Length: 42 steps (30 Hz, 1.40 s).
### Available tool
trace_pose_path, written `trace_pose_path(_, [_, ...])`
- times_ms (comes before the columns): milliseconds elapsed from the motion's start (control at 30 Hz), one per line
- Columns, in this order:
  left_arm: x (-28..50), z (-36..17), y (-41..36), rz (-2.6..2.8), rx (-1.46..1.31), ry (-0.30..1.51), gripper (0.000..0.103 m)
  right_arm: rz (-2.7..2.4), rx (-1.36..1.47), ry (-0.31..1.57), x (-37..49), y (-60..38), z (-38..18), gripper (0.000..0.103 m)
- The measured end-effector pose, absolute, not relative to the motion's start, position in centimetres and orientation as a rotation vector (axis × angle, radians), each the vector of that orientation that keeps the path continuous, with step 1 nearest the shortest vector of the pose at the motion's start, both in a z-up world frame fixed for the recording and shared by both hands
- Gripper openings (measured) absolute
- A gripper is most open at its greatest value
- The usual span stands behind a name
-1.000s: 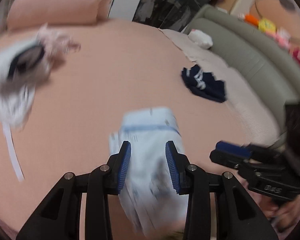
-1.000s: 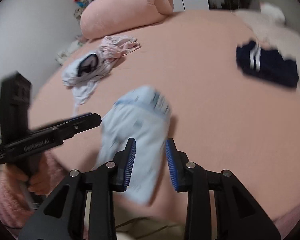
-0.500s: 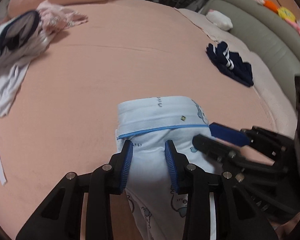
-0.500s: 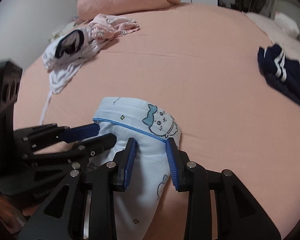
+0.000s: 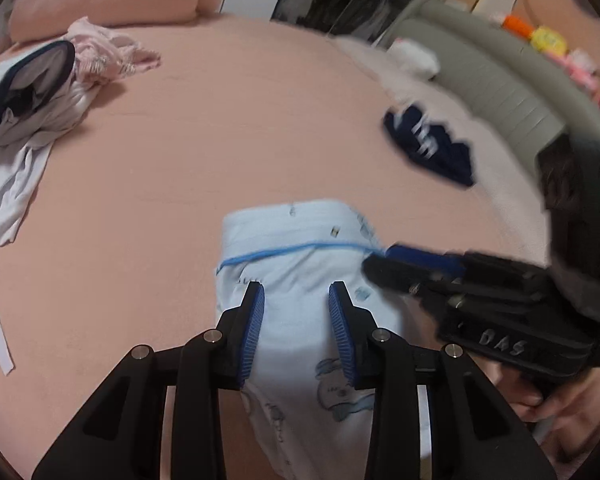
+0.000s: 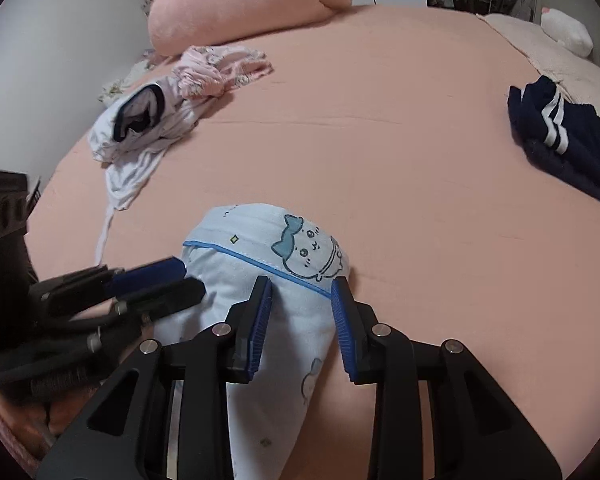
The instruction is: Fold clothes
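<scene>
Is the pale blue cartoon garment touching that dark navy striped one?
Apart. The right wrist view shows bare pink sheet between the pale blue garment and the navy striped garment.

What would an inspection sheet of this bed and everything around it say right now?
Surface: pink bed sheet, mostly smooth.
Job's things: light blue printed garment partly folded over, near edge.
Clutter: white and pink clothes pile far left; navy striped garment right; pink pillow at the head.
Grippers: left gripper and right gripper each straddle the blue garment; whether the pads pinch it is unclear.
Cables: nothing seen.
Surroundings: grey-green padded bed edge, white wall, hanging clothes behind.
</scene>
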<state>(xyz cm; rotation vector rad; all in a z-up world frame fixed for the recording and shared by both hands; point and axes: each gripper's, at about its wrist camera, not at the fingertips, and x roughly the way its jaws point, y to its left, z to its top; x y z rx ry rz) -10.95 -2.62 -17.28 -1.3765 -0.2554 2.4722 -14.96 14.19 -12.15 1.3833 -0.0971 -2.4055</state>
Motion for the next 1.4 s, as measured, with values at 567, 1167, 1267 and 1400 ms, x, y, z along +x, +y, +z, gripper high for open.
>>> trace_pose_path(567, [-7.7,-17.4,-1.4,2.396,-1.526,-0.095,0.055,-2.32,1.506,-0.149,-7.7,15.5,-12.4,0.039])
trace_pose_path(1167, [-3.6,-16.9,-3.8,2.478,-1.609,-0.295,0.047,-2.43,1.565,0.11,-5.2,14.4,-13.1,0.052])
trace_pose_path(1267, [-3.1,-16.8,-5.0,2.455,-1.641,-0.441,0.047,-2.425,1.573,0.024,-5.0,15.9,-12.9,0.054])
trace_pose_path(1400, [-1.7,-17.0,-5.6,2.328,-1.636,-0.641,0.045,-2.371,1.55,-0.149,-4.7,17.6,-12.6,0.054])
